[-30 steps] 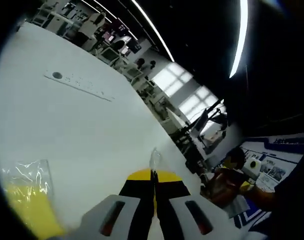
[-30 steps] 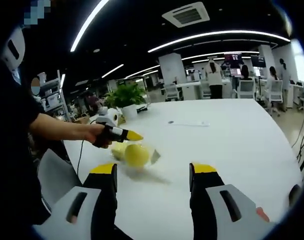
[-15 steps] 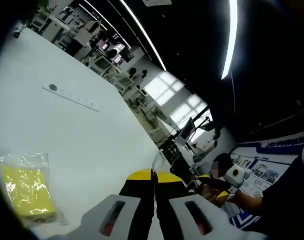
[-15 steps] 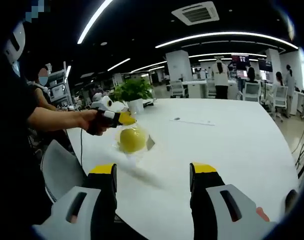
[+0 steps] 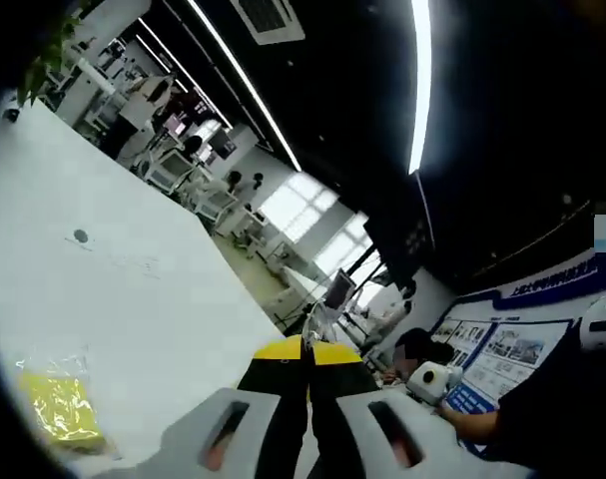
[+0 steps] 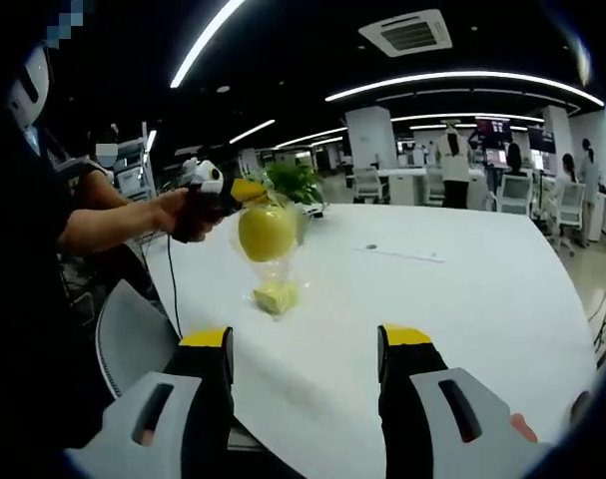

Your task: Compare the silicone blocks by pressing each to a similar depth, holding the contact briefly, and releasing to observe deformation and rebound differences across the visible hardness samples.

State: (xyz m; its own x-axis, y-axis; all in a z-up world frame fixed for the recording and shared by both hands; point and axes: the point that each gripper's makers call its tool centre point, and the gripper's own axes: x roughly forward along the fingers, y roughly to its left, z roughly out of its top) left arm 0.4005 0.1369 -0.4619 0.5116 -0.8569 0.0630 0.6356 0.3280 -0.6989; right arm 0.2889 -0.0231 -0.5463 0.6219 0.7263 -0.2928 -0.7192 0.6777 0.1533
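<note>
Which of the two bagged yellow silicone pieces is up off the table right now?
The round yellow one, hanging in its clear bag from the left gripper. The smaller yellow block lies in its bag on the white table.

Round yellow silicone block in a clear plastic bag (image 6: 267, 233), raised clear of the white surface (image 6: 452, 299) and hanging from the closed yellow tips of the left tongs (image 6: 247, 191), with the loose bag trailing below it. Second yellow block in a crinkled clear bag (image 6: 275, 295), smaller and roughly rectangular, lying flat on the surface directly beneath the raised one; seen again in the left gripper view (image 5: 61, 407) at lower left, well apart from the shut tongs (image 5: 304, 351).
</note>
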